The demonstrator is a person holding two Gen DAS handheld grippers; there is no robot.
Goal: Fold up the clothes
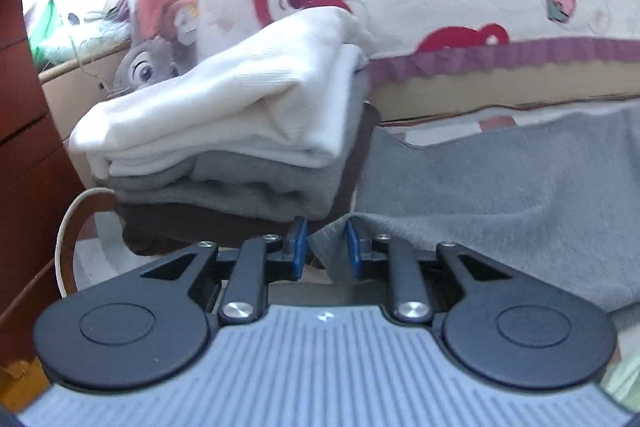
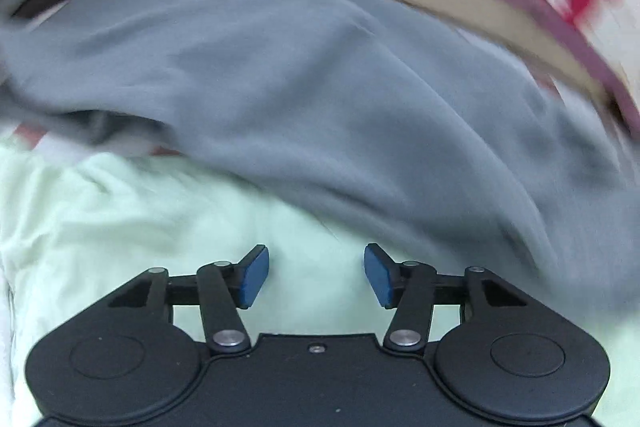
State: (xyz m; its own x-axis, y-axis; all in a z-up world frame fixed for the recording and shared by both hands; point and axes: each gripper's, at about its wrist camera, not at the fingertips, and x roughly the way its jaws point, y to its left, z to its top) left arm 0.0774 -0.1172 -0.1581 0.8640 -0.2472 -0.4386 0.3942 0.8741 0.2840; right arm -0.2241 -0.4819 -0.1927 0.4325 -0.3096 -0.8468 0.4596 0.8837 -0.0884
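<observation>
My left gripper (image 1: pixel 327 247) sat low centre of its frame, pads drawn close with a corner of the grey garment (image 1: pixel 500 195) pinched between them. From that corner the grey cloth ran away to the right of the frame, its long axis left to right. Upper left of the corner stood a folded stack (image 1: pixel 224 147): white on top, grey under it, something dark brown at the bottom.

My right gripper (image 2: pixel 316 277) was spread wide and held nothing; only pale green bedding (image 2: pixel 120 227) lay between the pads. In the right wrist view, badly blurred, the grey garment filled the middle and right of the frame, its nearest edge just above and right of the pads. I judged the right hand had to go up and right to reach that edge.
</observation>
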